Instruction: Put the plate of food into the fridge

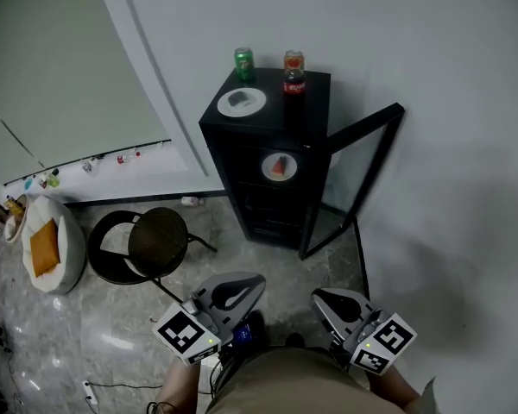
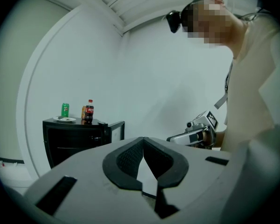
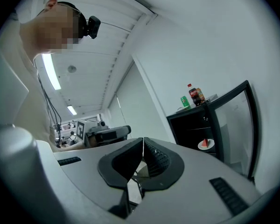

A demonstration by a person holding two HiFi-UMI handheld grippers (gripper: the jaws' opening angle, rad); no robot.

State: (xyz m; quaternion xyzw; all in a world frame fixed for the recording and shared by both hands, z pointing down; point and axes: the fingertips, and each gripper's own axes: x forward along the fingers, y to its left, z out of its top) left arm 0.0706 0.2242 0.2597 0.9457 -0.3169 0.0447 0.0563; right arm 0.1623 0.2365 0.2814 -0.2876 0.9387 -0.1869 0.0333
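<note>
Plate of food [image 1: 279, 167] on a shelf inside the open black fridge [image 1: 268, 123], from my head view. Left gripper view: my left gripper [image 2: 142, 140] jaws pressed together, holding nothing. Right gripper view: my right gripper [image 3: 143, 140] likewise closed, the plate in the fridge well beyond

Fridge top [image 1: 281, 102]: held a green can [image 1: 243, 63], a cola bottle [image 1: 293, 83] and a white plate [image 1: 241, 102].
Fridge shelf [image 1: 252, 178]: carried the plate of food [image 1: 279, 167].
Floor [image 1: 86, 335]: a black stool [image 1: 158, 241] stood left of the fridge.

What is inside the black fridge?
On an upper shelf of the fridge stands one white plate with a red wedge of food. The lower shelves are dark; their contents cannot be seen.
</note>
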